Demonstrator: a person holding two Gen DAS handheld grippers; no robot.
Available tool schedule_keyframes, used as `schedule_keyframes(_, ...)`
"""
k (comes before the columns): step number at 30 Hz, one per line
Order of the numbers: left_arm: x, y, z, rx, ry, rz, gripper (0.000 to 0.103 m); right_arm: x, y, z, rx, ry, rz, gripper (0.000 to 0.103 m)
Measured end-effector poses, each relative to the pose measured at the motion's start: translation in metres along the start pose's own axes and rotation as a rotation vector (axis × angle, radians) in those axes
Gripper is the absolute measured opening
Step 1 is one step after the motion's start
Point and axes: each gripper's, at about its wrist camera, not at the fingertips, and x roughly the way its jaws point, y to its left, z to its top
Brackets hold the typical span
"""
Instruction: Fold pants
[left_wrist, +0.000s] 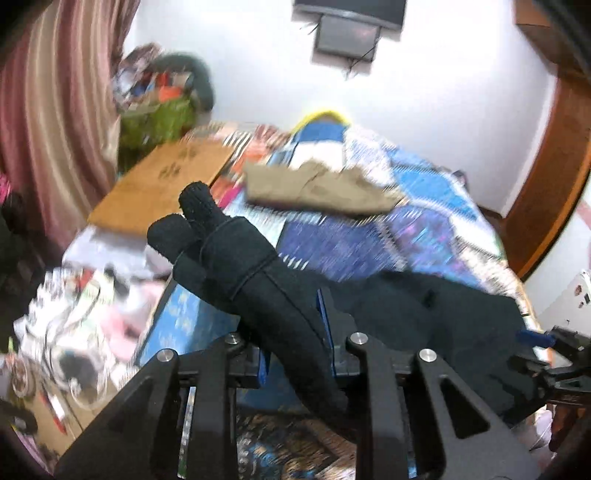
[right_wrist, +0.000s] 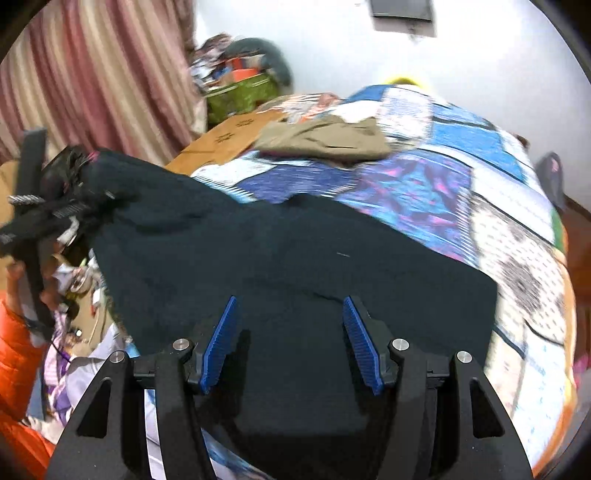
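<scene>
Gripping a bunched fold of the black pants (left_wrist: 243, 266) between narrowed blue pads, left claw (left_wrist: 295, 332), raised off the bed (left_wrist: 436, 221); fabric rolled and poking forward past the fingers. Draping from that grip down across the patchwork quilt (right_wrist: 424, 184), most of the garment spread flat over the near part of the bed. Hovering above that dark cloth, right claw (right_wrist: 291, 339), jaws standing well apart, nothing pinched between the blue pads (right_wrist: 221, 343). Lying farther back on the quilt, well apart from the black cloth, a crumpled khaki garment (right_wrist: 325, 142); beside it a flat cardboard sheet (left_wrist: 162, 184). Holding the left tool, a hand in an orange sleeve (right_wrist: 18, 354).
</scene>
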Motion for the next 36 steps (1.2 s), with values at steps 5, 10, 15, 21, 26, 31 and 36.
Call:
schedule_keyframes(5,-0.020,-0.037,0.027,0.094,-0.083,-0.047,0.022,-0.019,-0.042,-0.022,0.112,-0.003,-0.089,0.056)
schedule_keyframes(10,-0.034,-0.080,0.045,0.182,-0.129,-0.110,0.022,-0.022,-0.069,-0.040,0.177,0.018,-0.122,0.056)
schedule_keyframes(15,-0.044,-0.121,0.049,0.262,-0.147,-0.179,0.018,-0.014,-0.071,-0.052,0.192,0.012,-0.091,0.056)
schedule_keyframes(21,-0.046,-0.172,0.045,0.345,-0.125,-0.286,0.016,-0.013,-0.074,-0.055,0.205,-0.013,-0.055,0.058)
schedule_keyframes(26,-0.038,-0.215,0.027,0.421,-0.080,-0.351,0.015,-0.013,-0.076,-0.057,0.206,-0.022,-0.039,0.058)
schedule_keyframes(31,-0.027,-0.249,0.005,0.482,-0.030,-0.415,0.015,-0.012,-0.077,-0.058,0.203,-0.024,-0.023,0.058)
schedule_keyframes(36,-0.013,-0.270,-0.020,0.527,0.043,-0.450,0.015,-0.021,-0.080,-0.058,0.210,-0.013,-0.018,0.058)
